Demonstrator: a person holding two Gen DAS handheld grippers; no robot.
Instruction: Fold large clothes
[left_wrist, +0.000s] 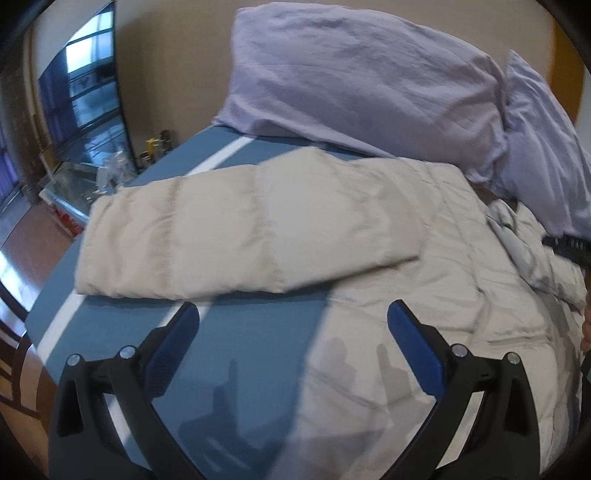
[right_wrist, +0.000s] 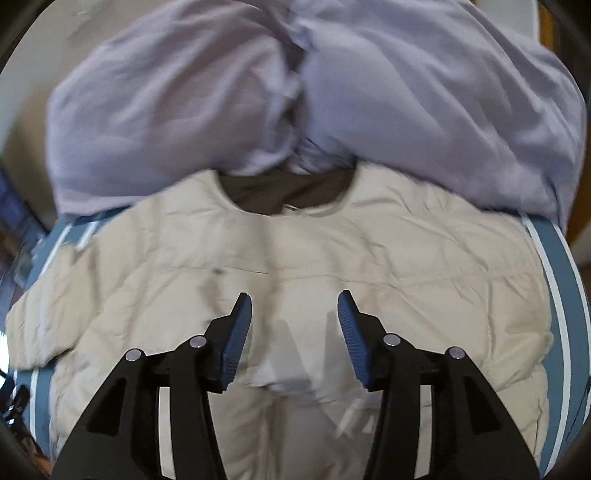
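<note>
A cream quilted puffer jacket (right_wrist: 314, 258) lies spread on a blue bed sheet (left_wrist: 229, 332), its collar (right_wrist: 288, 195) toward the pillows. In the left wrist view one sleeve (left_wrist: 251, 229) stretches out flat to the left over the sheet. My left gripper (left_wrist: 293, 317) hovers open just in front of that sleeve's near edge, half over the sheet, half over the jacket body (left_wrist: 424, 314), with nothing between its fingers. My right gripper (right_wrist: 295, 306) hangs open above the jacket's chest, apart from the cloth, holding nothing.
Two lilac pillows (left_wrist: 362, 85) are piled at the head of the bed, against the jacket's collar. Left of the bed stand a glass-topped cabinet (left_wrist: 74, 184) with bottles and a dark screen (left_wrist: 85, 85). A wooden floor (left_wrist: 26, 240) lies below.
</note>
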